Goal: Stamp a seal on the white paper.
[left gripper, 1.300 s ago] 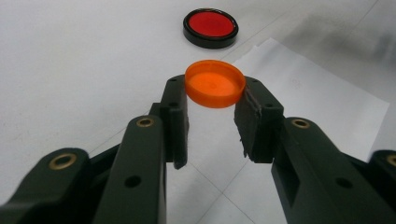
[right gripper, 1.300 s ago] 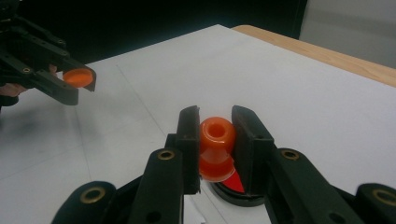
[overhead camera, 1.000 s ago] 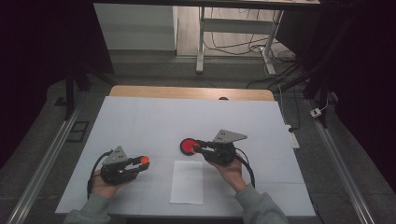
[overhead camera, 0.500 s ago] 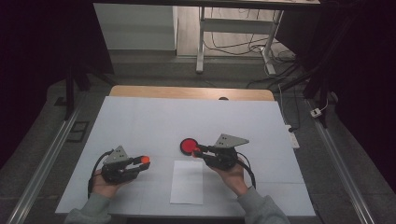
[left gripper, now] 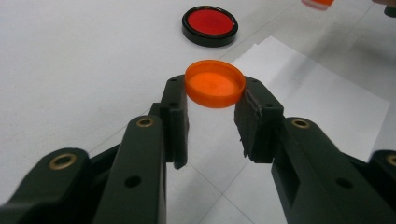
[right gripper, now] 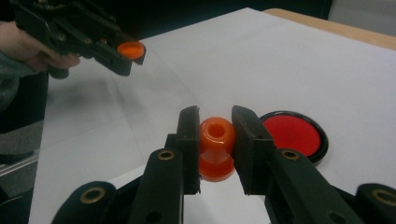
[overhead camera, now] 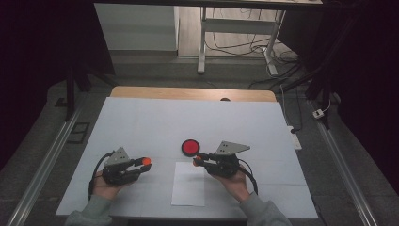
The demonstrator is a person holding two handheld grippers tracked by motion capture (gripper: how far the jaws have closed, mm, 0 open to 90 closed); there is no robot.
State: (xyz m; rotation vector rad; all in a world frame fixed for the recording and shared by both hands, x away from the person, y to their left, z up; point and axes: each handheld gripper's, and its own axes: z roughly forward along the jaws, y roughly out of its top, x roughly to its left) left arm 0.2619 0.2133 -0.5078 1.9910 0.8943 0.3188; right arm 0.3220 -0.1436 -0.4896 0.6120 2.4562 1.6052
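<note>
So the left claw point(overhead camera: 143, 162) is clamped on a flat orange cap point(left gripper: 215, 84), pinched by its rim right at the tips. In the left gripper view the cap's open side faces up toward the camera, tipped a little, and its flat face runs across between the jaws. It's lifted off the tabletop point(overhead camera: 155, 117), just left of the white sheet of paper point(overhead camera: 189, 183).

The right claw point(overhead camera: 197, 160) is closed around a small orange spool-shaped piece point(right gripper: 216, 148). In the right gripper view its long axis runs roughly up and down between the jaws, with the hole in its top end facing the camera and the wider foot below the pads. It sits over the top edge of the paper, just beside the red disc with the black rim point(overhead camera: 190, 147).

In the high view the two claws point at each other, tips apart with a gap between them over the paper's upper left corner. There's plenty of bare white tabletop behind the disc and out to both sides; the near edge is right by the person's sleeves.

Both hands come in from the bottom, forearms angled inward, with the grippers held about level. The right one has its grey plate on top.
</note>
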